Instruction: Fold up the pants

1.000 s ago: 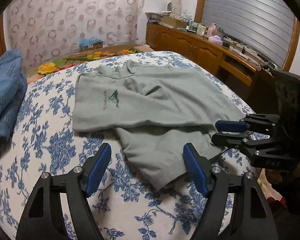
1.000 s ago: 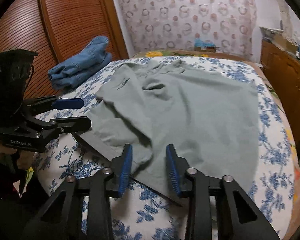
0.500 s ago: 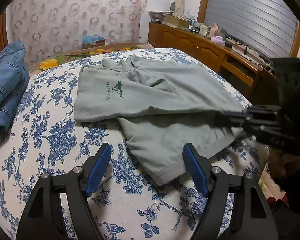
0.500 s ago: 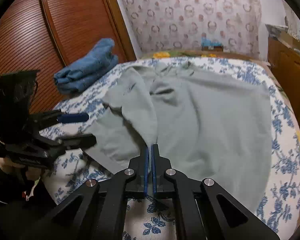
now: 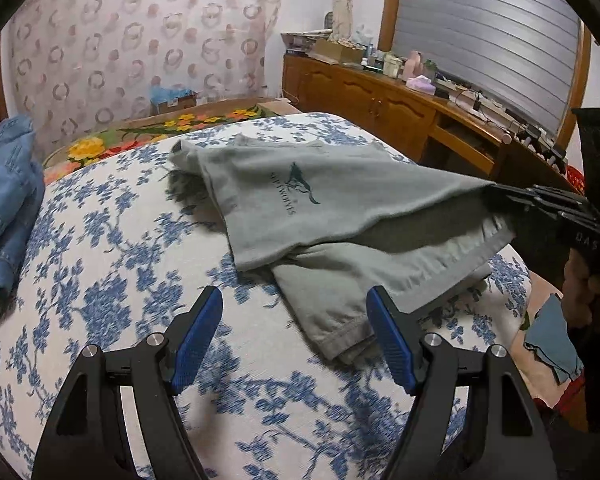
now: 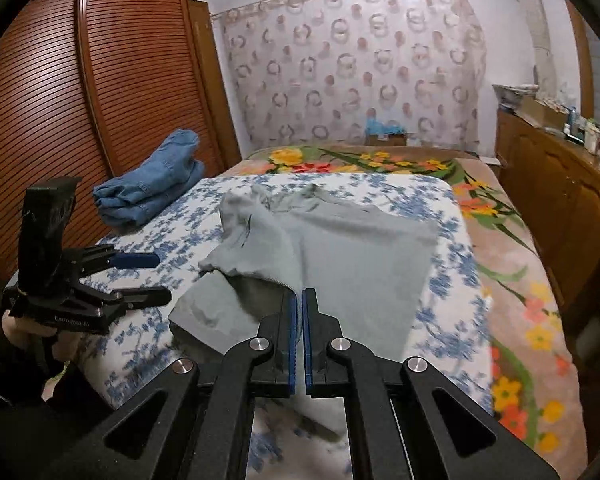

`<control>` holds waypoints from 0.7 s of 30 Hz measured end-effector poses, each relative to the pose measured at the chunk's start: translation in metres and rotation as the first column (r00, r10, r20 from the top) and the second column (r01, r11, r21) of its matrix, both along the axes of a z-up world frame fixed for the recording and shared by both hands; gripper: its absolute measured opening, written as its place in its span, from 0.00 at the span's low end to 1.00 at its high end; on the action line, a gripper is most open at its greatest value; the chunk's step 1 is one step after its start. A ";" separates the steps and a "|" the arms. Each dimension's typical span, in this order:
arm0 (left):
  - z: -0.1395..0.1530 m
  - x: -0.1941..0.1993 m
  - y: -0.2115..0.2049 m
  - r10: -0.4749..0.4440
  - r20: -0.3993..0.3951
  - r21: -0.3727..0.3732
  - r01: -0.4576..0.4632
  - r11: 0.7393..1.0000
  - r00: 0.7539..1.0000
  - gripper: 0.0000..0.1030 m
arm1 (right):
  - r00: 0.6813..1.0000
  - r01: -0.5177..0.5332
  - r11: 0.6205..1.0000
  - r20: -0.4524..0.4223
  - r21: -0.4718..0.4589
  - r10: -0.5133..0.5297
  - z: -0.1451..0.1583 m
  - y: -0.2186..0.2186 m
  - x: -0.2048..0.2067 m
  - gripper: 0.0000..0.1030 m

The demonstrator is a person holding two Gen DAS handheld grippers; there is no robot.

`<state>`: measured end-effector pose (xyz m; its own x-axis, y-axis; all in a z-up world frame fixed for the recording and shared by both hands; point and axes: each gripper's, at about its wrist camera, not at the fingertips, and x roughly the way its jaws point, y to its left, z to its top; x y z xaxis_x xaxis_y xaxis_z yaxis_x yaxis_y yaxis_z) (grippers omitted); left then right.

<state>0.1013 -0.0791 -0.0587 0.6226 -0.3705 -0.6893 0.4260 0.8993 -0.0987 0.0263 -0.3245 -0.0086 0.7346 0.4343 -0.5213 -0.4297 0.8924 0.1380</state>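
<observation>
Since the earlier frame, the right gripper [image 6: 300,312] has lifted one edge of the grey pants [image 5: 340,200], its fingers pressed together on the fabric. Over the bed [image 5: 100,280], the left gripper [image 5: 296,336] hovers with fingers wide apart.

The right gripper [image 6: 300,312] hides the pinched edge of the grey pants [image 5: 340,196], and their small teal logo [image 5: 298,188] blurs unreadable.

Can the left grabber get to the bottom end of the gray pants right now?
Probably yes. The left gripper is open, and the gray pants hem lies bare on the bed just ahead, nothing between.
</observation>
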 end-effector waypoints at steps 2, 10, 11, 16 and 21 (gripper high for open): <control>0.000 0.003 -0.007 -0.012 0.000 0.005 0.012 1.000 1.000 0.73 | 1.000 0.009 1.000 -0.014 -0.002 -0.009 -0.004 -0.003 -0.003 0.02; -0.013 0.010 -0.022 -0.025 -0.023 0.061 0.026 0.998 0.999 0.73 | 0.996 0.051 0.998 -0.068 -0.036 -0.054 -0.007 -0.003 -0.001 0.02; -0.015 0.010 -0.022 -0.023 -0.029 0.062 0.025 0.998 0.999 0.73 | 0.996 0.054 0.998 -0.074 -0.035 -0.056 -0.008 -0.003 0.000 0.02; -0.022 0.013 -0.021 -0.012 -0.047 0.069 0.015 0.998 0.999 0.73 | 0.991 0.065 0.997 -0.111 -0.037 -0.068 -0.009 -0.002 0.006 0.02; -0.026 0.014 -0.018 -0.002 -0.058 0.067 0.006 0.998 0.998 0.73 | 0.990 0.085 0.996 -0.113 -0.033 -0.088 -0.006 -0.008 0.008 0.11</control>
<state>0.1151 -0.0974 -0.0848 0.5798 -0.3248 -0.7472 0.4248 0.9031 -0.0629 0.0341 -0.3326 -0.0146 0.7036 0.3559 -0.6151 -0.3335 0.9297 0.1564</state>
